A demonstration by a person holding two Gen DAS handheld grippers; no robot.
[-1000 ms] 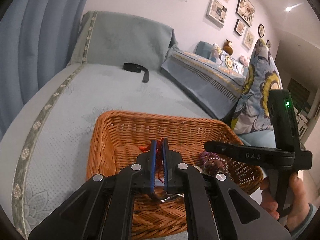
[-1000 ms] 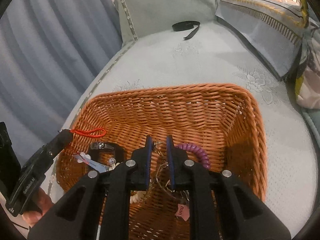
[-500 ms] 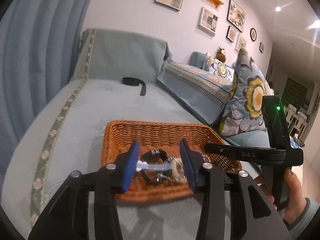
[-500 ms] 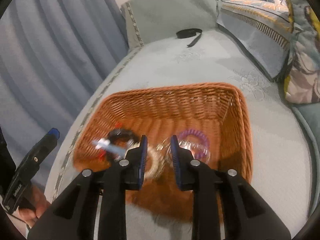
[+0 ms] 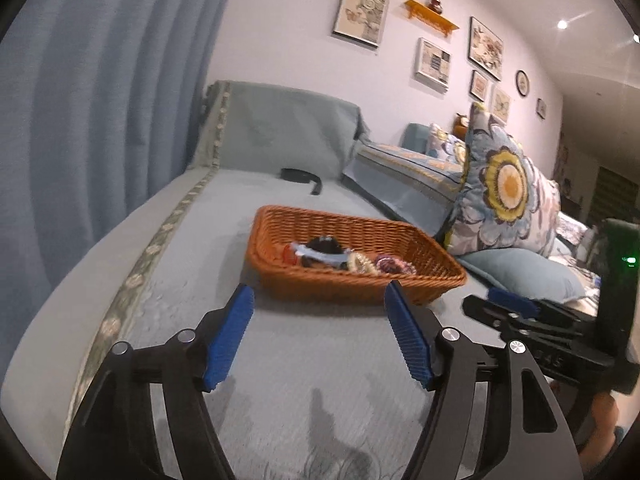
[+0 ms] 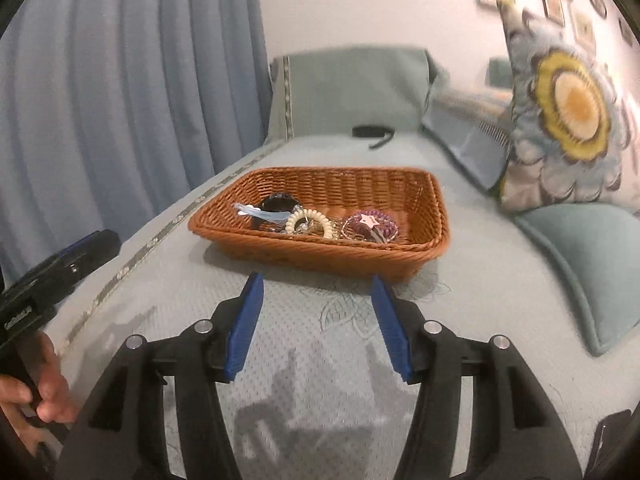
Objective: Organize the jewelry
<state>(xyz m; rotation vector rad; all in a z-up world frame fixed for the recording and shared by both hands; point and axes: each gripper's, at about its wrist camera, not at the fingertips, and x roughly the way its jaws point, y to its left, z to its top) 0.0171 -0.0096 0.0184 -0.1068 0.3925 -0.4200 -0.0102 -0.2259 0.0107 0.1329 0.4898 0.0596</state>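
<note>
An orange wicker basket (image 5: 420, 236) (image 6: 436, 200) stands on the grey-green sofa seat. In it lie a black bracelet (image 6: 280, 201), a pale blue clip (image 6: 260, 212), a cream bead bracelet (image 6: 310, 222) and a purple coil tie (image 6: 372, 226) with a pink star tag. My left gripper (image 5: 318, 298) hovers a little short of the basket's near wall, its jaws opening with nothing between them. My right gripper (image 6: 316, 284) also hangs in front of the basket, jaws opening and empty. Each gripper shows at the edge of the other's view, held by a hand (image 6: 36, 396).
A black strap (image 6: 372, 132) lies at the far end of the seat (image 6: 320, 340). Flowered cushions (image 5: 508, 188) (image 6: 568, 112) and a plain blue cushion (image 6: 584, 252) line the right side. A blue curtain (image 5: 100, 80) hangs on the left. Framed pictures hang on the wall.
Both grippers were shut inside the basket, gripping jewelry. They have let go, opened and pulled back out, so the basket now stands in front of them with the jewelry lying in it.
</note>
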